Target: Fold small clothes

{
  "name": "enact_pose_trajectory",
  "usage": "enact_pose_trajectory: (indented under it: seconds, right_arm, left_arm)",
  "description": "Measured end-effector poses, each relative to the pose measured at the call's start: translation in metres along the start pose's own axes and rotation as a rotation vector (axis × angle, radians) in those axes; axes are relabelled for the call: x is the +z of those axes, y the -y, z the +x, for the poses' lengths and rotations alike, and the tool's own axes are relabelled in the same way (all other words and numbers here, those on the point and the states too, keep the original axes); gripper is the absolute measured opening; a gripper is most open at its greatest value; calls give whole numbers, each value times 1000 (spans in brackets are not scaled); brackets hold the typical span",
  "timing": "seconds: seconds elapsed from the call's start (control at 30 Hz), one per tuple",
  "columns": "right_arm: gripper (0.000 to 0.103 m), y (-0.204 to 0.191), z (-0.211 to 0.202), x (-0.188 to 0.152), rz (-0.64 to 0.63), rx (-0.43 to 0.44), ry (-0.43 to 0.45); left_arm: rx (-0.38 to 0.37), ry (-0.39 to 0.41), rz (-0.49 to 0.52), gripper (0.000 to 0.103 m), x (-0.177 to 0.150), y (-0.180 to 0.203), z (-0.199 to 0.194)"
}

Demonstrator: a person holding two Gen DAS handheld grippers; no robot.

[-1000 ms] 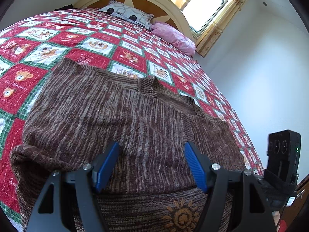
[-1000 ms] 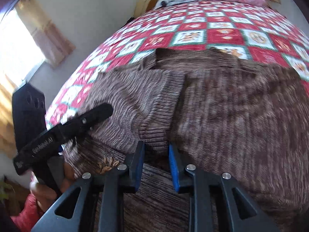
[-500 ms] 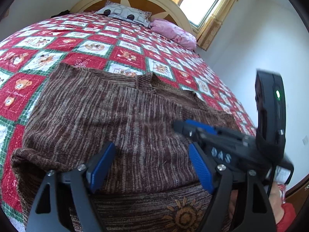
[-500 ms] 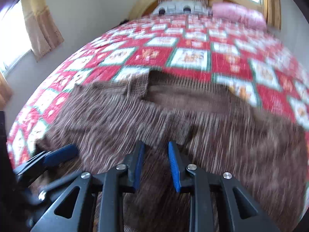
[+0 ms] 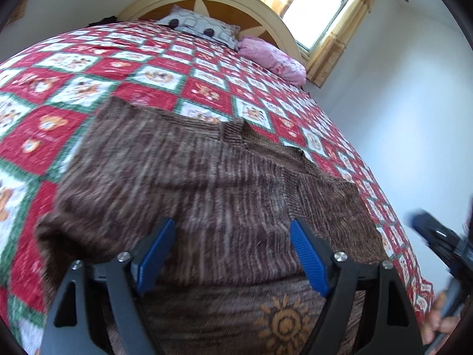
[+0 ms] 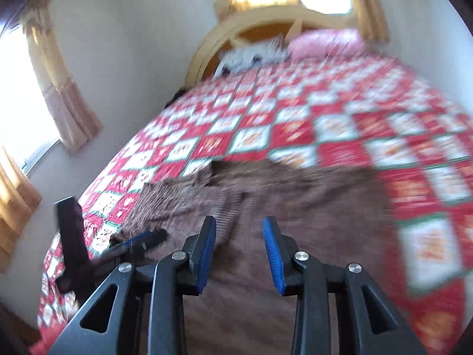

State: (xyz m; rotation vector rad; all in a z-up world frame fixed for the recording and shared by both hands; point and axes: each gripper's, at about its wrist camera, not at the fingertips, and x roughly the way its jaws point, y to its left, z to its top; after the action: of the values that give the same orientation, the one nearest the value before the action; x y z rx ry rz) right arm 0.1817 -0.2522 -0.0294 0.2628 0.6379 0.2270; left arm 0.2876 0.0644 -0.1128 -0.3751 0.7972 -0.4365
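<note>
A brown marled knit sweater (image 5: 207, 195) is lying spread across the lower half of the left wrist frame, on a red, white and green patchwork quilt (image 5: 165, 77) that is covering the bed. Its neckline is pointing toward the upper centre, and an orange sun motif (image 5: 285, 324) is showing on a folded band of the knit at the bottom edge.

The left gripper (image 5: 233, 254) is sitting at the bottom centre with its blue pads (image 5: 307, 259) spread wide, hovering over the sweater and gripping nothing. At the right edge of that frame the right gripper (image 5: 434, 236) is appearing only as a dark, smeared shape.

In the right wrist view, heavily blurred, the right gripper (image 6: 239, 245) is standing at the bottom centre with its jaws parted by a moderate gap, nothing between them; the sweater (image 6: 295, 207) is filling the middle of the frame beneath it. The left gripper (image 6: 139, 241) is showing at the lower left, seemingly close over the sweater's edge, though the blur is making contact hard to judge.

A wooden arched headboard (image 5: 230, 3), a grey patterned pillow (image 5: 201, 28) and a pink pillow (image 5: 272, 62) are occupying the top, beside a curtained window (image 5: 319, 3).
</note>
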Motion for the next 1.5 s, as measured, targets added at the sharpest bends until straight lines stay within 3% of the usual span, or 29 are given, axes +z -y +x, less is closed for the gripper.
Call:
enact_pose_trajectory:
  seconds: [0.13, 0.2, 0.3, 0.4, 0.5, 0.77, 0.83, 0.9, 0.97, 1.1, 1.23, 1.33, 1.43, 1.5]
  right_arm:
    - [35, 54, -126, -20, 75, -97, 165]
    - [35, 76, -176, -31, 114, -133, 222]
    - [53, 94, -236, -49, 133, -105, 235]
    - [57, 92, -272, -69, 88, -75, 189]
    - [61, 90, -285, -93, 66, -60, 119]
    - [61, 74, -222, -159, 81, 42, -147]
    - [61, 61, -218, -164, 34, 41, -133]
    - [61, 48, -222, -162, -5, 7, -65]
    - [61, 44, -234, -155, 23, 50, 11]
    - [61, 58, -273, -140, 228, 244, 135]
    - [61, 82, -311, -122, 423, 529, 257]
    - [61, 97, -337, -110, 530, 673, 220]
    - [61, 93, -365, -102, 429, 670, 186]
    - [61, 74, -370, -106, 321, 603, 67]
  left_arm:
    - [-47, 19, -55, 83, -19, -15, -32]
    - [-21, 30, -44, 83, -29, -15, -51]
    - [27, 29, 84, 83, -52, -5, -86]
    - [55, 7, 218, 87, -75, 3, -126]
    - [53, 7, 252, 100, -95, 2, -164]
    - [60, -146, 188, 100, -155, -19, -203]
    - [65, -166, 169, 100, -171, -25, -207]
    - [74, -197, 163, 100, -184, -29, -208]
    - [80, -223, 156, 100, -191, -29, -208]
    - [70, -213, 177, 100, -197, -25, -212]
    - [74, -204, 179, 100, -198, -25, -209]
    - [74, -203, 177, 100, -199, -25, -210]
    - [64, -195, 161, 101, -199, -29, -212]
    - [61, -195, 160, 102, -200, -29, -213]
